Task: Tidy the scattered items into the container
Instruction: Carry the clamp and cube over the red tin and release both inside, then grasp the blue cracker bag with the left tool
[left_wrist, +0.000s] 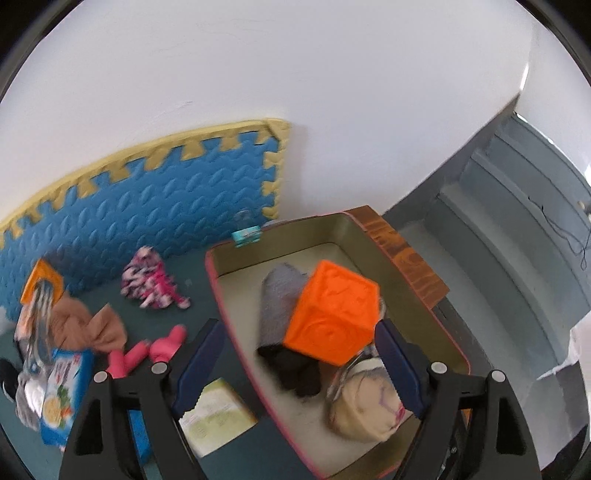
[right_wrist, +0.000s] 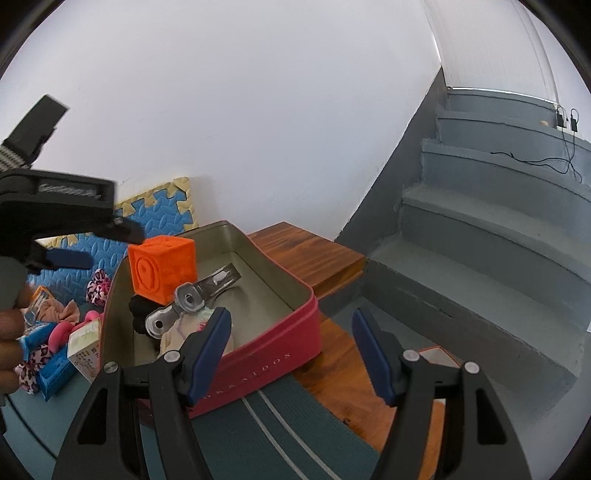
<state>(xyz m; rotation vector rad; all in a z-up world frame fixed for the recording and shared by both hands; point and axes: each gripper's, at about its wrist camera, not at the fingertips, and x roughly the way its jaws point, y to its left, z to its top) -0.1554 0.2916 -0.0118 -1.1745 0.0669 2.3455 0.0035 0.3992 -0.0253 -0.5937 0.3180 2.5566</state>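
Orange cube between wide-spread left jaws.

Our left gripper and right gripper share black plastic frames with triangular cut-outs and round silver screws. We see dark blue pads lining their fingers.

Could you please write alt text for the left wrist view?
An orange cube sits in the tin, with the open left claw above. Scattered left on the mat: a scrunchie, pink toy and small boxes.
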